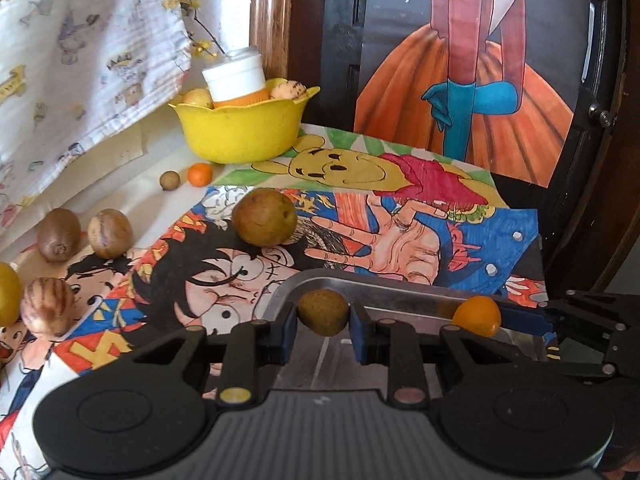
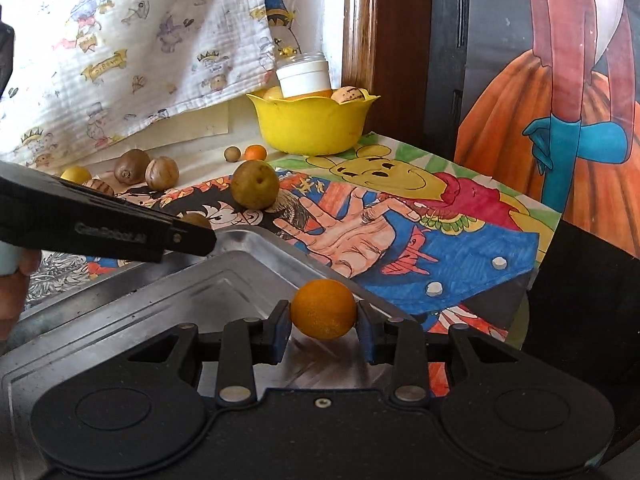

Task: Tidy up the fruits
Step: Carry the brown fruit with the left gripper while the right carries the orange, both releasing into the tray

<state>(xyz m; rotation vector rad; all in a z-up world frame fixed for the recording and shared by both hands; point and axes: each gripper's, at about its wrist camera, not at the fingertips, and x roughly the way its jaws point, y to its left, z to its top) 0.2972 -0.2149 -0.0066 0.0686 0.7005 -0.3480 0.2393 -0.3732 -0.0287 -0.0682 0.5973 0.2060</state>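
Over the metal tray (image 2: 248,248), both your grippers are loaded. Your left gripper (image 1: 323,320) is clamped on a small brown-green fruit (image 1: 322,312), pads pressing both sides, held above the tray's far rim. Your right gripper (image 2: 323,322) is gripping a small orange fruit (image 2: 323,309) the same way, above the tray floor; in the left wrist view that fruit sits at 3 o'clock of the brown one.

Loose fruit on the cartoon drawings (image 1: 400,240): a larger brown-green fruit (image 1: 265,217) at 12 o'clock of the left gripper, apart from the tray. At 10 o'clock, a kiwi (image 1: 59,234) just beside a striped tan fruit (image 1: 110,233); another striped one (image 1: 47,306) at 9 o'clock, touching a yellow fruit (image 1: 9,294) at the frame edge. Further back, a small brown ball (image 1: 169,180) and a small orange one (image 1: 199,174) sit near the yellow bowl (image 1: 240,132). The bowl holds a white-capped jar (image 1: 236,80) and two pale fruits. A printed cloth (image 1: 88,52) hangs at 11 o'clock.
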